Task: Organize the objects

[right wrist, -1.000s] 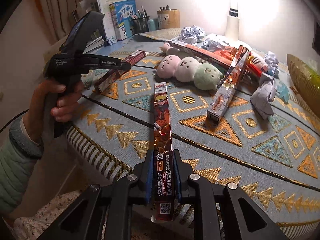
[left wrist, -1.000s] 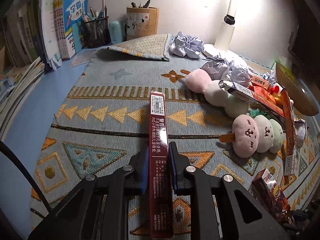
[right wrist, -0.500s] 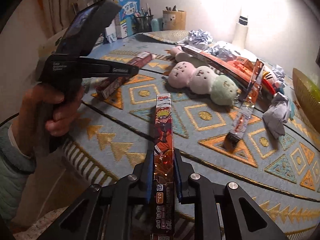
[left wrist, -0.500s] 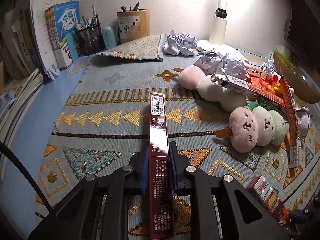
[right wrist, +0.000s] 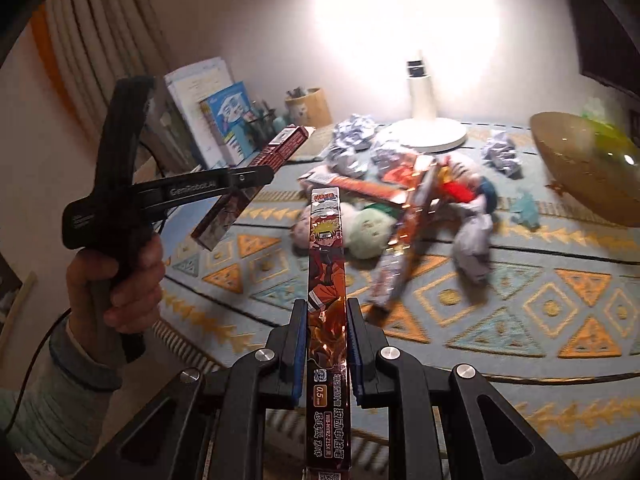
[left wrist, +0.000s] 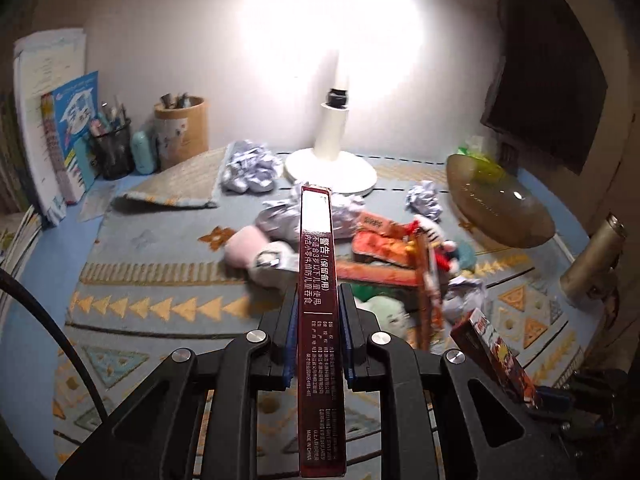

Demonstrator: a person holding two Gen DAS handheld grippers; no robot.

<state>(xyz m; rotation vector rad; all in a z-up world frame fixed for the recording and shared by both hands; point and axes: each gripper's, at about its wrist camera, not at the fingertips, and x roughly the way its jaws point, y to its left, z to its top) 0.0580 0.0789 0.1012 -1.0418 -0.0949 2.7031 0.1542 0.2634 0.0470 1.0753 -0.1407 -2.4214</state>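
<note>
My left gripper is shut on a long dark red box with white print, held in the air and pointing toward the lamp. My right gripper is shut on a long orange cartoon box, also lifted above the patterned cloth. In the right wrist view a hand holds the left gripper at the left with the dark red box in it. The orange box shows at the lower right of the left wrist view.
A heap of plush toys, more long boxes and crumpled paper lies mid-table. Behind stand a white lamp base, pen cups and books. A golden bowl and a gold bottle sit right.
Both grippers have risen with their boxes, which no longer lie on the cloth. Both views now look farther across the table toward the lamp.
</note>
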